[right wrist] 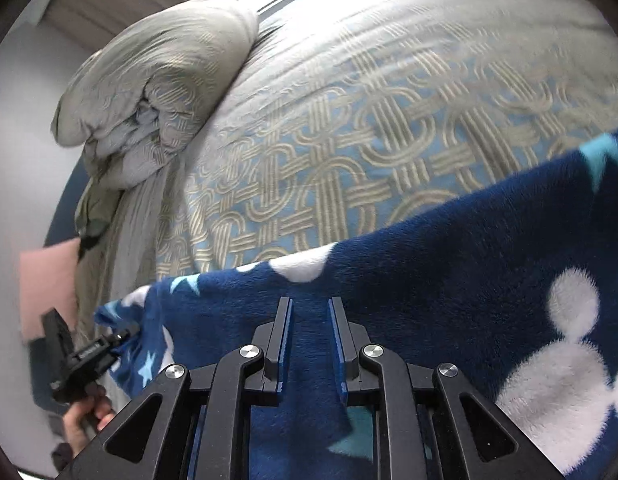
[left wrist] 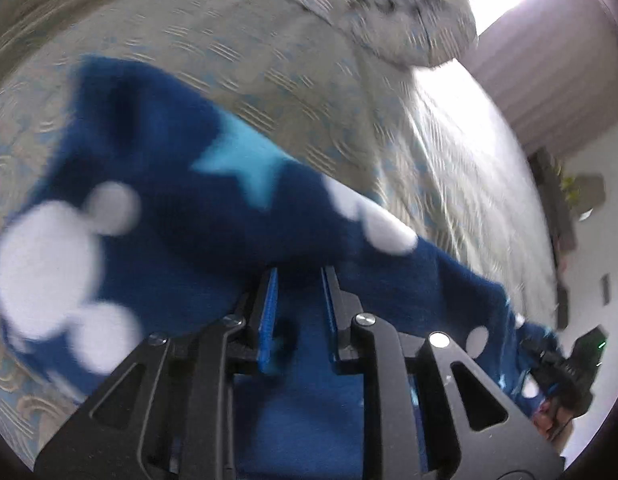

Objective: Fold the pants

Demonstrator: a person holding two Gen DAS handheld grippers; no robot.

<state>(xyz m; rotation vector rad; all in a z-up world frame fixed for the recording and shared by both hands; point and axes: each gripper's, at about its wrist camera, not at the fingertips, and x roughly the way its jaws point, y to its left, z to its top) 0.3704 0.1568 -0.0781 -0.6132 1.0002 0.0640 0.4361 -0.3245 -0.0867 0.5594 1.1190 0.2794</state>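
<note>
At the left, the left gripper (left wrist: 299, 276) is pinching a fleecy edge of the pants (left wrist: 181, 216) — dark blue plush printed with white mouse-head shapes and pale stars — and its blue-lined fingers (left wrist: 269, 320) are standing a narrow gap apart with cloth bunched between them, so they are clamping as far as the fabric allows. The garment is hanging as a stretched band above the bed (left wrist: 269, 68), whose quilted cover is showing woven-ring patterning; holding it taut and off the surface is likely meant to let it straighten before being laid down. Further right, the right gripper (right wrist: 311, 312) is gripping the same upper edge, its fingers (right wrist: 283, 340) likewise narrowly parted around the plush — the two holds being well apart, which is keeping the cloth spread wide. A rolled duvet (right wrist: 157, 76) is sitting at the head end, away from the pants. The fold itself seems not yet made.
</note>
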